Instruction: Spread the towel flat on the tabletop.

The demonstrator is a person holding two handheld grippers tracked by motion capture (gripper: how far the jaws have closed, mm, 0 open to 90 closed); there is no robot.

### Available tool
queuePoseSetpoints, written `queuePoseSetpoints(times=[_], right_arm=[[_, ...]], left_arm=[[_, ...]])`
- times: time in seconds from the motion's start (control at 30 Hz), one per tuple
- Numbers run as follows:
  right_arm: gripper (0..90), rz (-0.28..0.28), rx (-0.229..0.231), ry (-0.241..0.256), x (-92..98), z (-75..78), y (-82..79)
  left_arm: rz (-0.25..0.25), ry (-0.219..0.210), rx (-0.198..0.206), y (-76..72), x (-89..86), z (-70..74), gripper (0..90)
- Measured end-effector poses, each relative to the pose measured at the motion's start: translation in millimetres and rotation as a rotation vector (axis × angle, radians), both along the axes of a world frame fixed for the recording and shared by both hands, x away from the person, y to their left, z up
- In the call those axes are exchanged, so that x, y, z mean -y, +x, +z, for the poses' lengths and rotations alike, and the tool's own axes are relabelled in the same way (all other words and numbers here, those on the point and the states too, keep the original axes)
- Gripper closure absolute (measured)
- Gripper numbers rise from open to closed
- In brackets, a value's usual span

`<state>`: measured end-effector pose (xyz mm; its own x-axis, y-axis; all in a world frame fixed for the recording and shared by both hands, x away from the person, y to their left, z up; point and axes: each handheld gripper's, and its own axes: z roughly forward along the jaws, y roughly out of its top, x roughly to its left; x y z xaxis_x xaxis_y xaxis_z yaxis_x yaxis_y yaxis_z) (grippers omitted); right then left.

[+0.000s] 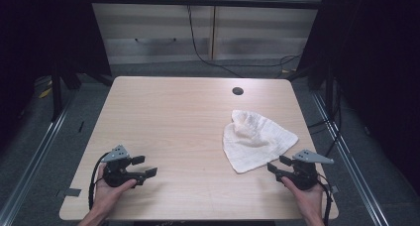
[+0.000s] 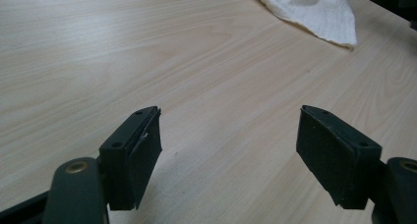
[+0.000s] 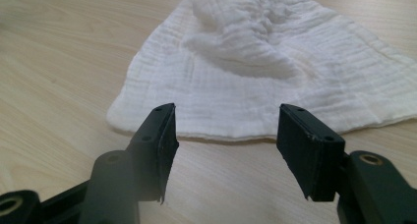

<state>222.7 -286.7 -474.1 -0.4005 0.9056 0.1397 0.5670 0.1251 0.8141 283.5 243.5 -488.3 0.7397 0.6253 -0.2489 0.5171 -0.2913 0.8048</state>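
Observation:
A white crumpled cloth [image 1: 255, 139] lies on the right half of the wooden table [image 1: 173, 122]. My right gripper [image 1: 276, 165] rests at the front right, open, its jaws pointing at the cloth's near edge; in the right gripper view the cloth [image 3: 265, 62] lies just beyond the open gripper [image 3: 223, 135]. My left gripper [image 1: 144, 165] sits at the front left, open and empty, held low over bare wood. Far up in the left gripper view, the cloth [image 2: 314, 10] lies well beyond the open left gripper [image 2: 228, 135].
A round cable hole [image 1: 237, 91] is in the table near its far edge. Beyond the table stand pale cabinets [image 1: 208, 23] with a black cable [image 1: 195, 42] hanging down. Metal floor rails [image 1: 29, 156] run along both sides.

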Motion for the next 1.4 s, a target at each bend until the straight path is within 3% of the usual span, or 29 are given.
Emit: queuePoseSetpoints(times=[0.03,0.23,0.5,0.73,0.97,1.07,1.1,1.17,1.4], right_arm=[[37.3,0.005,-0.006,0.018,0.4,0.7,1.5],[37.5,0.054,-0.037,0.000,-2.3,2.1,10.9],[37.0,0.098,-0.062,0.047,0.8,11.8,30.2],[37.6,0.114,-0.044,0.018,-2.4,26.2,45.6],[37.7,0.130,-0.076,-0.012,-4.0,30.5,81.0],[43.5,0.134,-0.086,-0.013,-2.0,31.7,101.5],[43.5,0.134,-0.086,-0.013,-2.0,31.7,101.5],[46.0,0.143,-0.107,-0.060,-5.2,29.8,114.3],[41.3,0.159,-0.138,-0.031,-5.9,17.0,138.1]], left_arm=[[0.003,0.002,-0.001,0.3,-0.1,-0.2,24.8],[-0.001,0.022,-0.005,3.9,1.7,-3.1,23.9],[0.015,0.037,-0.004,6.5,1.1,-3.9,23.9],[0.009,0.033,0.010,3.4,1.4,-1.1,24.1],[0.002,0.032,0.013,5.2,2.1,-1.3,24.2],[0.005,0.034,0.010,6.1,2.1,-1.9,24.2],[0.004,0.035,0.010,6.1,2.1,-1.9,24.2],[0.002,0.034,0.013,5.5,1.9,-1.4,24.1],[0.006,0.026,0.009,6.0,2.3,-1.6,24.1]])
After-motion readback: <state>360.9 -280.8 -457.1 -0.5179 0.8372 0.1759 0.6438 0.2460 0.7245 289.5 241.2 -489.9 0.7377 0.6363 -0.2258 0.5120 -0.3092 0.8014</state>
